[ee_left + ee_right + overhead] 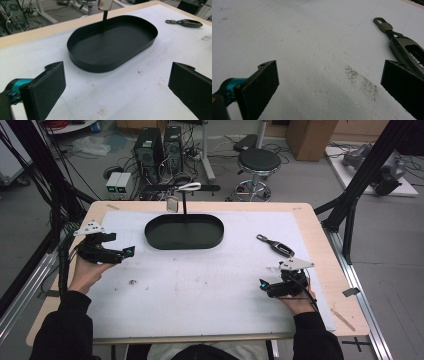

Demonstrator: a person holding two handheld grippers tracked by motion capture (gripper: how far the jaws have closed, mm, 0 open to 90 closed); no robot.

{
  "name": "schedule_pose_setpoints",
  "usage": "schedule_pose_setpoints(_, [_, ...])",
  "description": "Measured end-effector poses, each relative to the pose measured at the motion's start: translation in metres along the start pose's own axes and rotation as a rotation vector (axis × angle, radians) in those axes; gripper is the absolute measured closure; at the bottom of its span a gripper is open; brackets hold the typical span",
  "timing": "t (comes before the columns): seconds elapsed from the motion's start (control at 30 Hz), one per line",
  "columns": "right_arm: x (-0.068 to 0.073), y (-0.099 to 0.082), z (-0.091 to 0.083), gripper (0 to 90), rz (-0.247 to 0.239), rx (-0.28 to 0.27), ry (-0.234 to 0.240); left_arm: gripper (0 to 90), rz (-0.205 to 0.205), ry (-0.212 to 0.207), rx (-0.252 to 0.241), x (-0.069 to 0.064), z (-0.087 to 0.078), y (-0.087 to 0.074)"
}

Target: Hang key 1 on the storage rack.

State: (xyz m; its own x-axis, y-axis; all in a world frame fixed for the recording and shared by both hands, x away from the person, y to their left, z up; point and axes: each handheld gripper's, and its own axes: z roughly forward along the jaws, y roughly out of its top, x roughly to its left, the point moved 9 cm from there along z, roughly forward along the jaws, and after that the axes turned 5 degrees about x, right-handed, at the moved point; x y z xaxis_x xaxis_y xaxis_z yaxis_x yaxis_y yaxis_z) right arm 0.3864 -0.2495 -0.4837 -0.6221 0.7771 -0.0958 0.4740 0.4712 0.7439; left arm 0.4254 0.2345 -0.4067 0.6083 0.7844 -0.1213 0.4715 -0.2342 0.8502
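At the left of the high view, the left gripper (131, 251) is hovering over the white table covering (200, 290), held in the person's left hand (87, 272), with its jaws pointing toward the middle of the table. In the left gripper view its two black jaws are standing wide apart with nothing between them, and they are facing the black oval shallow tray (112, 42). That tray is sitting on the far middle of the white covering, well apart from the left gripper. A thin black post (105, 20) is rising from the tray's far side and is carrying a small shiny metal plate (172, 205) near its top, with a white loop-shaped piece (190, 186) showing above it in the high view.

Moving right, the dark grey metal key-fob-like tool with a clip ring at one end (276, 245) is lying flat on the covering, to the right of the tray and apart from it. Just nearer the person, the right gripper (262, 285) is being held low over the table in the right hand (295, 302). In the right gripper view its jaws are also spread wide and holding nothing, and the dark tool (404, 47) is lying just beyond the right-hand jaw, which is covering its near end
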Motion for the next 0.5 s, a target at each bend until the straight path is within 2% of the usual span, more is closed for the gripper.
schedule_pose_setpoints(0.17, [-0.001,0.001,0.001,0.8,0.002,-0.003,-0.001,1.7,0.007,0.004,0.037,0.001,-0.008,-0.015])
schedule_pose_setpoints(0.3, [-0.001,0.001,0.001,0.8,0.002,0.000,-0.002,1.7,0.006,-0.015,0.028,-0.004,-0.012,-0.025])
schedule_pose_setpoints(0.5, [0.000,0.001,0.001,0.8,0.005,0.002,-0.001,1.7,-0.003,-0.004,0.036,-0.005,-0.015,-0.040])
